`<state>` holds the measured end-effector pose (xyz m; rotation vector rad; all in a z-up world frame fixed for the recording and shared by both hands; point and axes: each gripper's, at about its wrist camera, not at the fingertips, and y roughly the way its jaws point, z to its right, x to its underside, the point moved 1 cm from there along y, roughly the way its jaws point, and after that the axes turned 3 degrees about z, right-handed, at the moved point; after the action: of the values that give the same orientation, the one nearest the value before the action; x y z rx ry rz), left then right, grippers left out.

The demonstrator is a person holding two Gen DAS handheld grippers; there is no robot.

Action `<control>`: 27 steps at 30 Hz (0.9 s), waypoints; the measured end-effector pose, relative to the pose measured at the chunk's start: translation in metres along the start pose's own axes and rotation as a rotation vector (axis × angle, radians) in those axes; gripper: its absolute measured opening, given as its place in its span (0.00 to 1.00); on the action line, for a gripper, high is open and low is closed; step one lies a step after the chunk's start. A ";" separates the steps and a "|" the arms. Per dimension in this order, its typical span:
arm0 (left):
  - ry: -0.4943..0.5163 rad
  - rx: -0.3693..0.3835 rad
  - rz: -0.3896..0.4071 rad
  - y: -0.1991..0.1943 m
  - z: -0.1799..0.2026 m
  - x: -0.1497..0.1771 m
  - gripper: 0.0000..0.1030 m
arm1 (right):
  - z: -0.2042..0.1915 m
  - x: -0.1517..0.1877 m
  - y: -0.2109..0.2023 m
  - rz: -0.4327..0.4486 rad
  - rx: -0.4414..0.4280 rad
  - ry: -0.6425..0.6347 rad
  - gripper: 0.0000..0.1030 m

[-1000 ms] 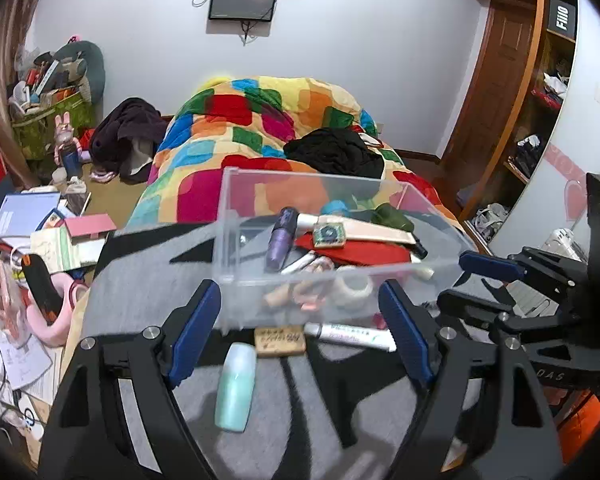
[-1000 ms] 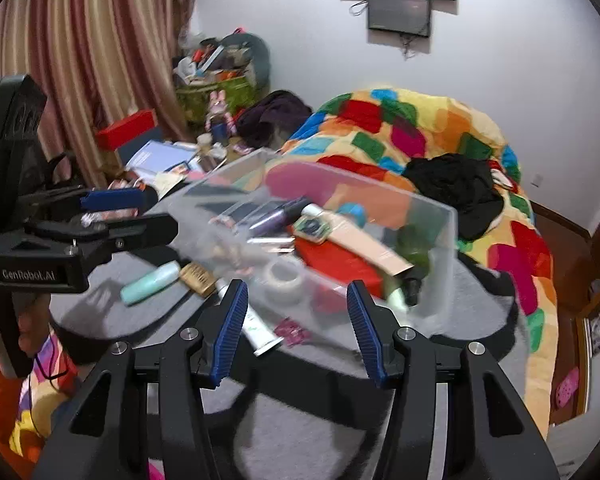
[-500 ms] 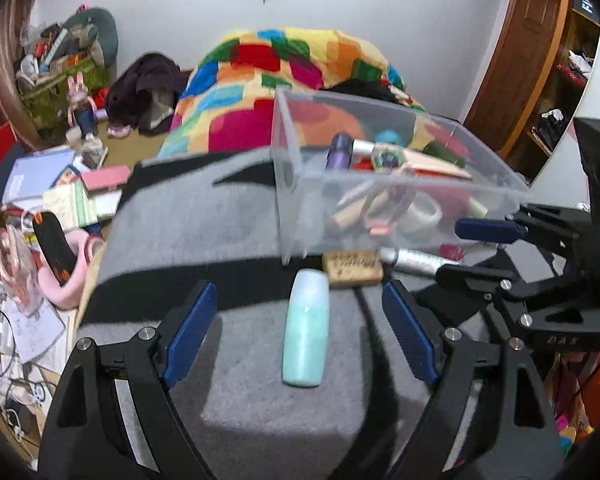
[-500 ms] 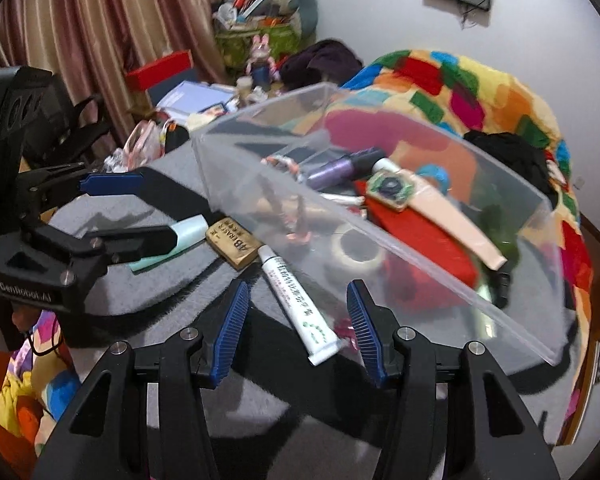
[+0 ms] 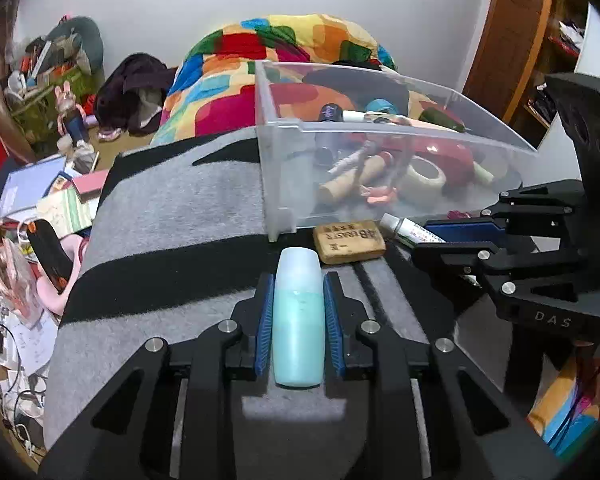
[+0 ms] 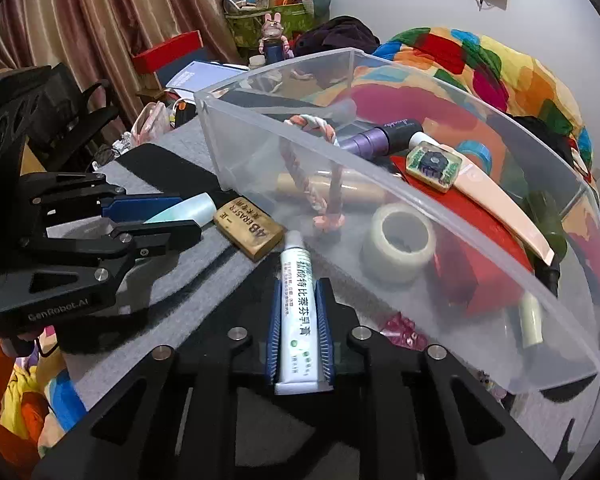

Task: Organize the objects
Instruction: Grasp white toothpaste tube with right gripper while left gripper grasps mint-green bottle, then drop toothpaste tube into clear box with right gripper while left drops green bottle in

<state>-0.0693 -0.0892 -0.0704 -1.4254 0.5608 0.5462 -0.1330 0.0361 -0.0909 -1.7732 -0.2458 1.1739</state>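
My left gripper [image 5: 299, 308] is shut on a pale teal bottle [image 5: 299, 320] that lies on the grey and black blanket [image 5: 172, 216]. My right gripper [image 6: 299, 320] is shut on a white ointment tube [image 6: 298, 304], also lying on the blanket. A tan eraser block [image 5: 349, 240] lies between them, in front of the clear plastic bin [image 5: 284, 168]. The bin holds several items, among them a tape roll [image 6: 398, 242], a purple tube [image 6: 374, 140] and a braided rope [image 6: 324, 184]. The right gripper also shows in the left wrist view [image 5: 452, 240], and the left gripper in the right wrist view [image 6: 168, 216].
A colourful quilt [image 5: 300, 48] lies behind the bin. Books and papers [image 5: 52, 196] and other clutter lie on the floor at the left. A wooden door and shelves [image 5: 540, 40] stand at the right. A small pink item [image 6: 400, 328] lies by the bin's near wall.
Both grippers have moved down and forward to the blanket and closed: the left on the teal bottle, the right on the white tube. Half a second ago both were open above them.
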 end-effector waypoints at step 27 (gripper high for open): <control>-0.032 0.035 0.219 -0.055 0.038 -0.056 0.24 | 0.056 -0.009 -0.108 0.303 0.124 0.211 0.15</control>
<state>-0.0744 -0.0557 0.0098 -1.3276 0.7021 0.7280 -0.1476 0.1205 -0.0038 -1.8490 0.2238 1.1705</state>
